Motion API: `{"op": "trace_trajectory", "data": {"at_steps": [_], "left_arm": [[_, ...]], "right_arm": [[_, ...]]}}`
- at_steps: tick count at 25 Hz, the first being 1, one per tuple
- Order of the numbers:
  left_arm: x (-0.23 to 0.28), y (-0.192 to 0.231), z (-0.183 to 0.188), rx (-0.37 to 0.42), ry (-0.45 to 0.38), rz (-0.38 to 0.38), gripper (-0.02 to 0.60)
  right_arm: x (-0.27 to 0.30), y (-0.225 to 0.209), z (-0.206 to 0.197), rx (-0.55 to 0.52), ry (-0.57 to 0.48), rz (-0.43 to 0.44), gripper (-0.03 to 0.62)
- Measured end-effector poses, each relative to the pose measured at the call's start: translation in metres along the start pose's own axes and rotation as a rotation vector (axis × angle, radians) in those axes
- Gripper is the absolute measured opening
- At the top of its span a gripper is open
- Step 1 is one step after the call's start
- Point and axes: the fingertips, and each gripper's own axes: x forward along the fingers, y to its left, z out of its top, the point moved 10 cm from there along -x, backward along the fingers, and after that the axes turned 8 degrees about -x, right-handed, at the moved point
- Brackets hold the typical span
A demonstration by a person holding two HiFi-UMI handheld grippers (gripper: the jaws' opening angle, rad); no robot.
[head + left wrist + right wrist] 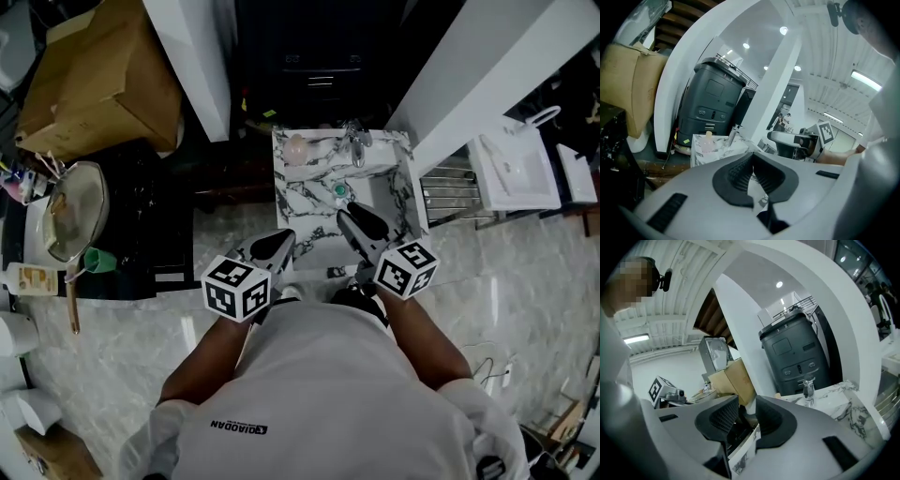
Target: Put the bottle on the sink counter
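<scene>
At the tips of the left gripper [752,157], the two dark pads [738,176] are pressed together, and nothing is between them. On the right gripper [746,405], the pads [721,417] stand a little apart, and they hold nothing. From the head view, both grippers are out in front of the person, over the near edge of the sink counter [291,197]. The bottle [296,148] is small and pink. It stands on the back left corner of the sink counter, just beside the tap [357,145], and it is well apart from both grippers. A small green thing [341,191] lies in the bowl of the sink. Far to the left there is a pan [70,211] and a green cup [98,260] on a dark table, with a brown box [94,75] behind them.
</scene>
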Motion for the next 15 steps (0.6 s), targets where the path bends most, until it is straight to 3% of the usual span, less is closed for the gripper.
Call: {"op": "trace_trajectory", "data": {"at_steps": [3, 5, 9, 15], "left_arm": [[0.003, -0.007, 0.003, 0.02, 0.005, -0.021, 0.015], [0.006, -0.011, 0.003, 0.032, 0.013, -0.034, 0.015], [0.012, -0.021, 0.001, 0.048, 0.024, -0.059, 0.015], [0.015, -0.034, -0.003, 0.061, 0.02, -0.06, 0.015]], "right_arm": [[-0.017, 0.0, 0.003, 0.015, -0.034, -0.027, 0.082], [-0.026, 0.0, 0.005, 0.074, -0.082, -0.001, 0.05], [-0.041, -0.003, 0.005, 0.201, -0.151, 0.044, 0.04], [-0.063, -0.004, -0.003, 0.21, -0.15, 0.039, 0.04]]}}
